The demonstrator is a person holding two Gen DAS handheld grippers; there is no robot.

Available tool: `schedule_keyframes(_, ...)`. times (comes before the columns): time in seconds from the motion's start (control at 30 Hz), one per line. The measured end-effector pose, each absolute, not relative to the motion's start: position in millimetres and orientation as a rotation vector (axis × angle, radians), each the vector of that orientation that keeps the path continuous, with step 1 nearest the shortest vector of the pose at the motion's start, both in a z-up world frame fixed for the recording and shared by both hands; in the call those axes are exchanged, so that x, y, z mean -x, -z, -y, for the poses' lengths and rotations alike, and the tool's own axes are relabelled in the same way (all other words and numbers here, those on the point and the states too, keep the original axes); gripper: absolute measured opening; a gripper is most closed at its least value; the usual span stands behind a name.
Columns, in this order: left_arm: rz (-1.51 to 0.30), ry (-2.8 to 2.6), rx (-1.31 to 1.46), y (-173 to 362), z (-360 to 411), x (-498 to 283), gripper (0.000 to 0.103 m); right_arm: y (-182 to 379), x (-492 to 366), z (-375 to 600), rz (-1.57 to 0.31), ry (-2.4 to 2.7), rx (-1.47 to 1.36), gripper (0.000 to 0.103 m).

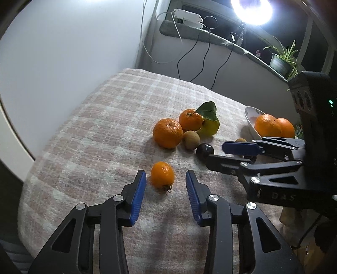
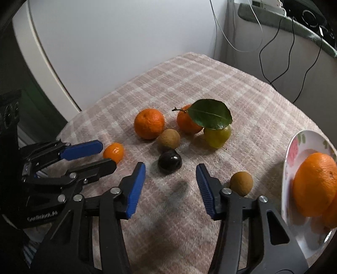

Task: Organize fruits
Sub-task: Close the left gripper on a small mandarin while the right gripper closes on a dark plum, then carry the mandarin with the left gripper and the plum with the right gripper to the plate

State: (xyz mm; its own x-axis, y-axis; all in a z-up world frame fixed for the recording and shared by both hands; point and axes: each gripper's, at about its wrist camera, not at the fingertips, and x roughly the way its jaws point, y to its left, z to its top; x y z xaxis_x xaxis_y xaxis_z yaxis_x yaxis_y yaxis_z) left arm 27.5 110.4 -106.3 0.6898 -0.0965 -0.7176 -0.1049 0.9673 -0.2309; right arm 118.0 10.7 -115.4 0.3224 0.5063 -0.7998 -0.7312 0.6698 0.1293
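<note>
A small orange fruit [image 1: 162,175] lies on the checked cloth between the blue pads of my left gripper [image 1: 166,179], which is open with gaps on both sides of the fruit. My right gripper [image 2: 170,168] is open too, its tips flanking the near side of a dark glossy fruit [image 2: 169,161] without touching it. Behind sit two mandarins [image 2: 149,123], one with a green leaf [image 2: 210,113], a yellow-green fruit [image 2: 217,136] and a brown round fruit [image 2: 169,138]. Another brown fruit [image 2: 241,183] lies right of my right fingers. A flowered plate [image 2: 294,147] at the right holds large oranges [image 2: 314,183].
The cloth-covered table [image 1: 94,130] stands against a white wall, its left and far edges dropping off. Cables [image 1: 202,59] hang behind it, with a bright lamp [image 1: 250,10] and a potted plant [image 1: 282,59] on a ledge at the back right.
</note>
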Motion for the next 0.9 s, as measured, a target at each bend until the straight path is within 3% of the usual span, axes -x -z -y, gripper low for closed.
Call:
schedule_keyframes(0.43, -0.834, -0.013, 0.246, 115, -106, -32, 0.025, 124, -126, -23, -0.95, -0.825, 0.289, 0.039)
schedule_keyframes(0.53, -0.833, -0.016, 0.248, 115, -107, -32, 0.023, 125, -125, -26, -0.953, -0.827, 0.304, 0.028)
schedule_keyframes(0.9, -0.816, -0.007, 0.253, 110, -105, -29, 0.022, 117, -120, -19, -0.939, -0.849, 0.276, 0.027)
